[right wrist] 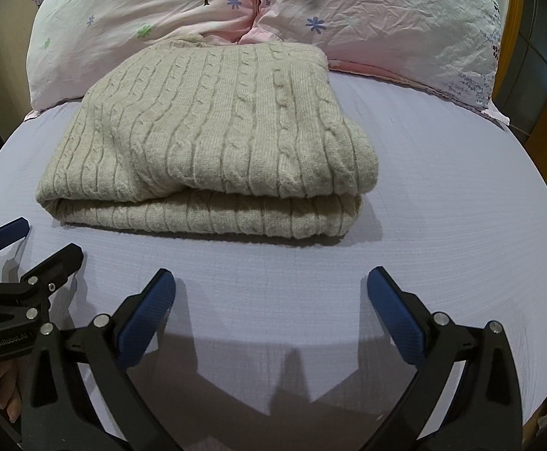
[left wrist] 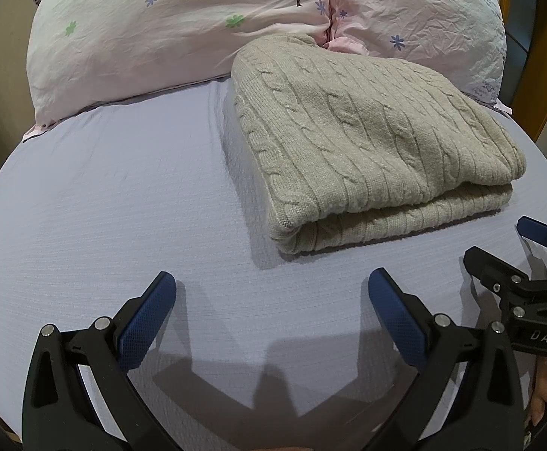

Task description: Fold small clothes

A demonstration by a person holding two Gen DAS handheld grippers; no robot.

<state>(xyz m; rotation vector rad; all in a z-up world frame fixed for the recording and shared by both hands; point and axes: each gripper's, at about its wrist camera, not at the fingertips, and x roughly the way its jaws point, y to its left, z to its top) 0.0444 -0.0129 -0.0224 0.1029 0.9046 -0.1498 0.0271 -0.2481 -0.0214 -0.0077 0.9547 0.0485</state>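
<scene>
A beige cable-knit sweater (left wrist: 367, 143) lies folded in a thick rectangle on the lavender bed sheet (left wrist: 123, 206); it also shows in the right wrist view (right wrist: 213, 143). My left gripper (left wrist: 271, 282) is open and empty, above the sheet, short of the sweater's near left corner. My right gripper (right wrist: 271, 282) is open and empty, in front of the sweater's near edge. The right gripper shows in the left wrist view (left wrist: 499, 244) and the left gripper in the right wrist view (right wrist: 47, 240), side by side.
Two pink floral pillows (left wrist: 168, 26) (right wrist: 378, 22) lean at the head of the bed, touching the sweater's far edge. A wooden frame (right wrist: 517, 56) stands at the right. Bare sheet (right wrist: 442, 188) lies to the sweater's right.
</scene>
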